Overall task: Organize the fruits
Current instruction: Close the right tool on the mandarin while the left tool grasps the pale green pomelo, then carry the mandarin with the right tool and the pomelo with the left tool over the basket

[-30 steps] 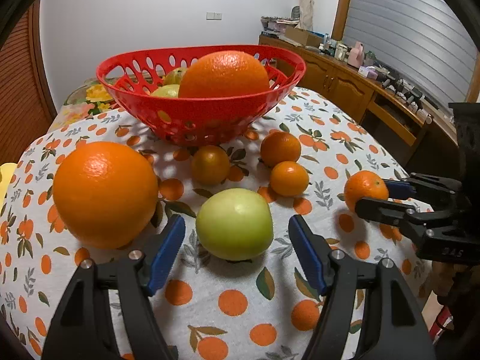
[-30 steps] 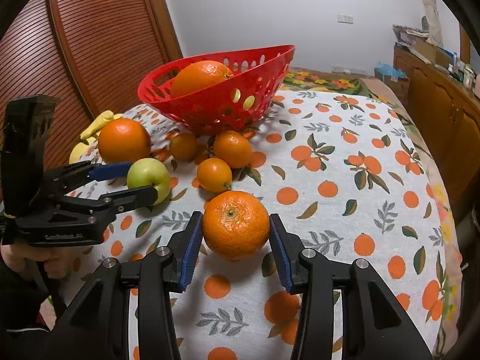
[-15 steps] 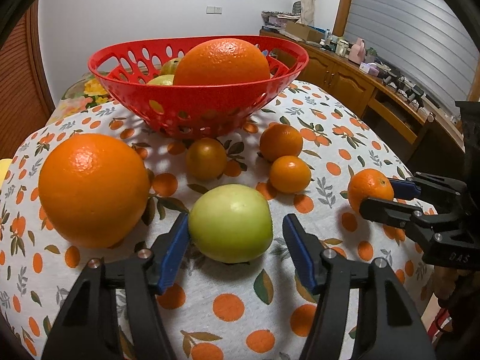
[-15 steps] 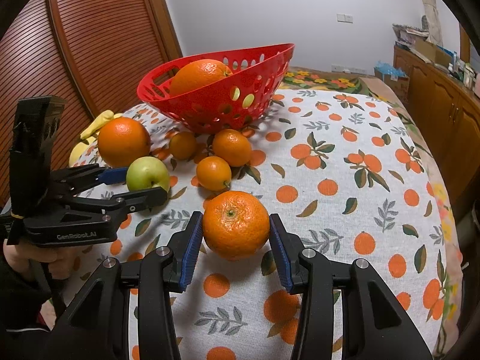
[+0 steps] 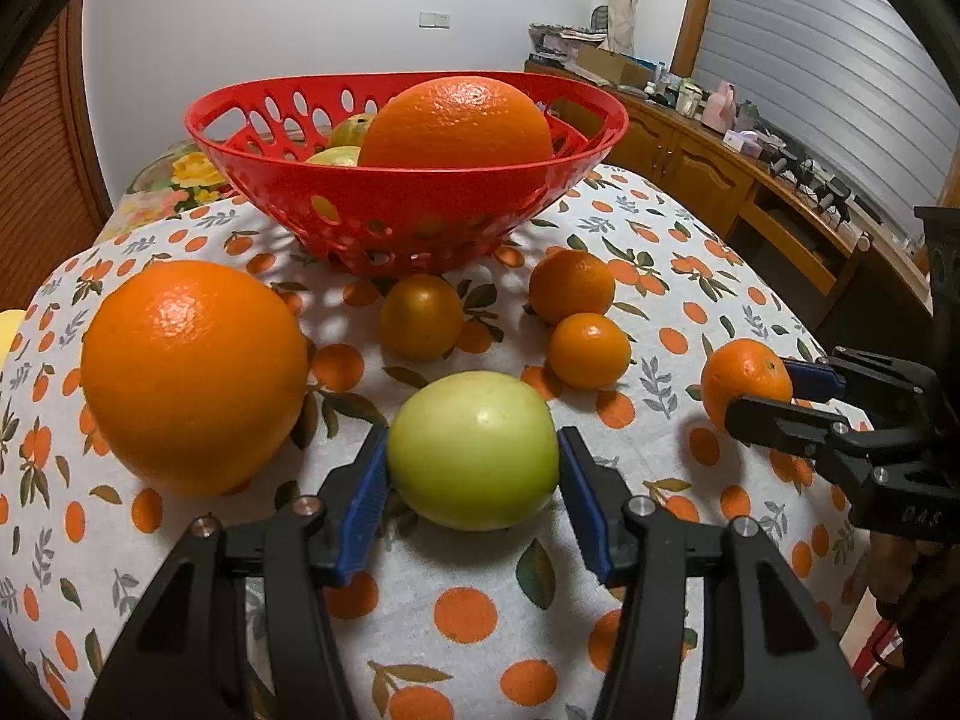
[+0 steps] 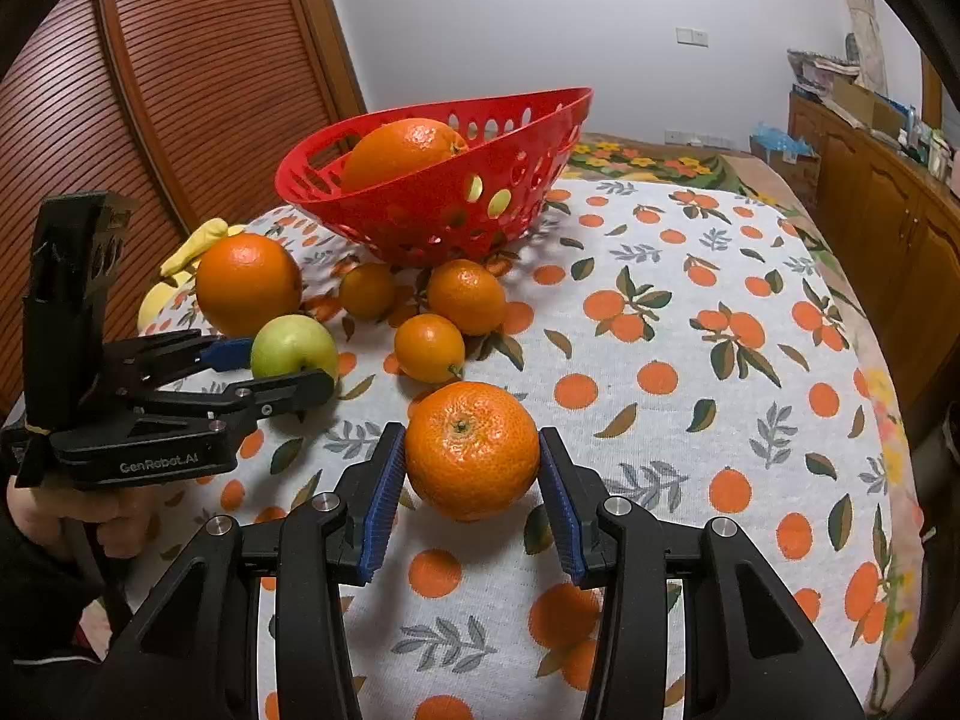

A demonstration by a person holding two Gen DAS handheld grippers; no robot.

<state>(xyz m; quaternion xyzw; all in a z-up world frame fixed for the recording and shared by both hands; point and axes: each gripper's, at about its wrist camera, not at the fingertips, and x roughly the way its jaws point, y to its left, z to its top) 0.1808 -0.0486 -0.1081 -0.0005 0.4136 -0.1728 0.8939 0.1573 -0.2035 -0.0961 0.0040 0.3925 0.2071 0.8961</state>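
Two blue-padded fingers (image 5: 366, 495) of the left gripper (image 5: 474, 495) flank a green apple (image 5: 474, 450) on the counter (image 5: 468, 612); they are closing, and the pads appear to touch the apple's sides, though firm pressure cannot be confirmed. The right gripper (image 6: 471, 495) has its fingers (image 6: 381, 495) clenched on a mandarin (image 6: 472, 450), which rests on the orange-print tablecloth (image 6: 690, 420). Just left of the apple sits a large orange (image 5: 193, 375). Beyond it lie three smaller citrus fruits: a dark one (image 5: 421, 316), and two mandarins (image 5: 571, 286) (image 5: 590, 351) touching each other. Behind these stands a red perforated basket (image 5: 408, 204) holding another large orange (image 5: 456, 123) and greenish fruit (image 5: 351, 129). A person's hand (image 6: 90, 516) grips the left tool's handle.
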